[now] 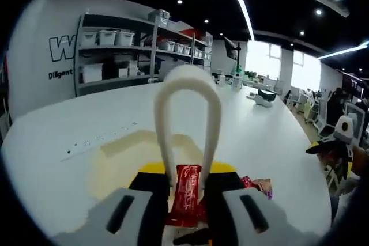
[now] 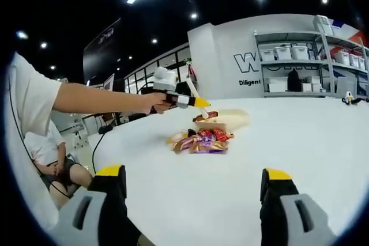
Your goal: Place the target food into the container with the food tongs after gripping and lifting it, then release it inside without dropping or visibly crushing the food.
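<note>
On the white table (image 2: 323,142), with shelving far behind, the left gripper (image 1: 187,211) clamps cream food tongs (image 1: 187,119) closed around a red snack packet (image 1: 187,197) above the pale container (image 2: 228,120), while the right gripper (image 2: 193,191) hovers open near the snack pile (image 2: 199,140).

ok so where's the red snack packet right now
In the left gripper view, the red snack packet sits low at centre, pinched between the white tongs held by the left hand-held gripper, above the container.
</note>
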Motion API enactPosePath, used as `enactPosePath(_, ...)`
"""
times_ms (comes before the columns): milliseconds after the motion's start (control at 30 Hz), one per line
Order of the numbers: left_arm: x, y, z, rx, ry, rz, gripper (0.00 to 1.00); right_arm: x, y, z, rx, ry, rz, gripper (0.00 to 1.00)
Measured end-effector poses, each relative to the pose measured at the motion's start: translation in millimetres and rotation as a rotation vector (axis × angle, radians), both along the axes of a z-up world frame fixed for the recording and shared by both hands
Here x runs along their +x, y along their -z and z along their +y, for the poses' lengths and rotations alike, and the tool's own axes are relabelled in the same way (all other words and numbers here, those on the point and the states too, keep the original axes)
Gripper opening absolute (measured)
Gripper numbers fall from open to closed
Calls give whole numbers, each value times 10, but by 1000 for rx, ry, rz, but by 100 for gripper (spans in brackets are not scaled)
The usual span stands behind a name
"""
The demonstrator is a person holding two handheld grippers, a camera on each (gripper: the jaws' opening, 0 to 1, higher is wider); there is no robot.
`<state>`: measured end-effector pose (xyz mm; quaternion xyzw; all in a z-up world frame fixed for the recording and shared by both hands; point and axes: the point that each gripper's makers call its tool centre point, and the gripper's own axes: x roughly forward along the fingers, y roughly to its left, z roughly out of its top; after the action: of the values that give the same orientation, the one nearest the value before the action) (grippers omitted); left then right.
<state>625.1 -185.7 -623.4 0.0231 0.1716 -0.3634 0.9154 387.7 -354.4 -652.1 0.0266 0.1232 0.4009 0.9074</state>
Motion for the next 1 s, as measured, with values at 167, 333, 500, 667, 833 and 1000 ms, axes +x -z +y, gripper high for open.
enactPosePath(167,66,52,-15,62,4,-10,21,10,11,-7,-7,3,2,96)
enactPosePath(333,74,240,-17,179,6,-26,22,15,29,-2,-13,1,6,96)
enactPosePath(500,41,292,-55,212,33,-79,24,8,37,9,-4,2,14,96)
enactPosePath(667,32,302,-71,228,33,-151,28,10,21,18,6,0,13,96)
enactPosePath(833,-12,281,-78,161,5,-115,29,3,36,28,5,-3,16,96)
enactPosePath(1000,-29,206,-78,123,-13,-127,29,-12,39,56,10,-7,17,96)
